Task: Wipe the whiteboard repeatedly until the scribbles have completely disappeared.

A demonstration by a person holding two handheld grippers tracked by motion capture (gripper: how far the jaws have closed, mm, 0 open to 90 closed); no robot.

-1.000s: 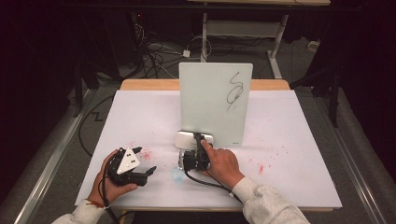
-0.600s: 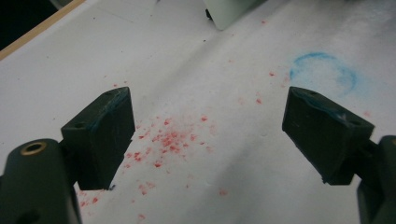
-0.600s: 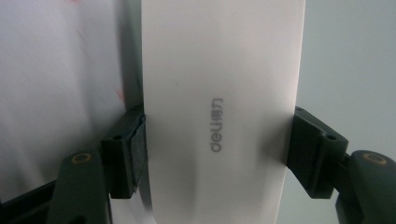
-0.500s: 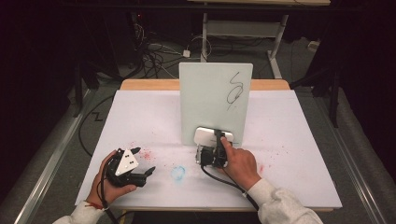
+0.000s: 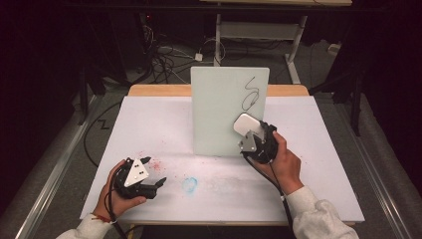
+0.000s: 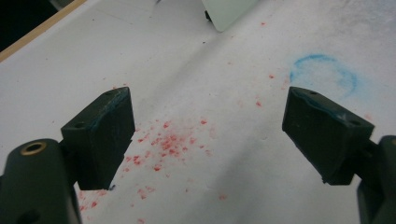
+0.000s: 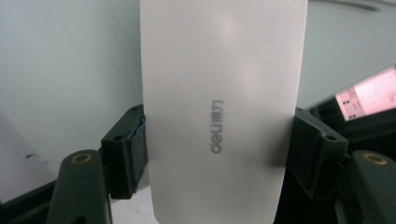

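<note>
Raised eraser [image 5: 247, 124] now hides whiteboard's [image 5: 219, 109] lower corner.

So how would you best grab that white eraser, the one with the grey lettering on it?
Across its two long edges, near the middle, as the right tool does now. The whiteboard eraser is a flat slab with rounded ends, narrow enough to sit between the jaws. Come from one short end, along its length, so the broad face stays free to meet the upright whiteboard.

White eraser [image 5: 247, 125] raised against the upright whiteboard [image 5: 219, 109].
</note>
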